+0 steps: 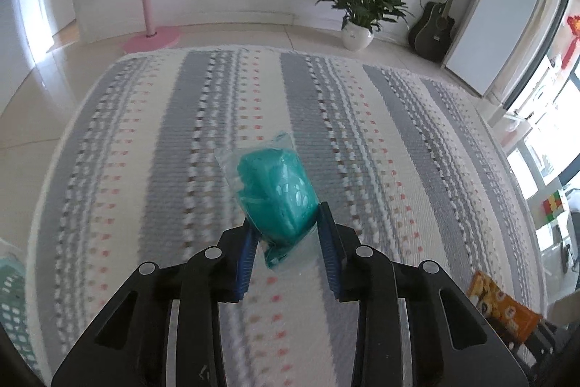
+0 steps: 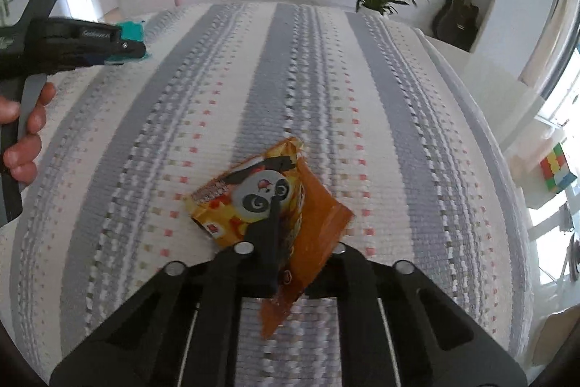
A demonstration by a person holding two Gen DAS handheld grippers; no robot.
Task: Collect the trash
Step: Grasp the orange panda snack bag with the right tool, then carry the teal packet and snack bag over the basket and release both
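Observation:
A teal packet in a clear plastic wrapper [image 1: 275, 191] hangs just above the striped cloth, and my left gripper [image 1: 286, 220] is shut on its lower end between the blue pads [image 1: 330, 242]. The right wrist view shows that same gripper [image 2: 127, 49] at upper left, with the teal packet [image 2: 132, 29] and a person's hand [image 2: 25, 133] on the handle. My right gripper [image 2: 290, 216] is shut on an orange snack wrapper [image 2: 253, 202] with a panda face. One black finger [image 2: 273, 227] lies across the wrapper's front; the other is hidden behind it. The orange wrapper [image 1: 504, 311] also shows at lower right in the left wrist view.
A grey and white striped woven cloth [image 1: 181, 133] covers the whole work surface. Beyond it stand a potted plant [image 1: 362, 6], a black guitar [image 1: 433, 28], a pink coat stand [image 1: 148, 6] and a white cabinet [image 1: 500, 6]. A green perforated basket [image 1: 11, 296] sits at the left edge.

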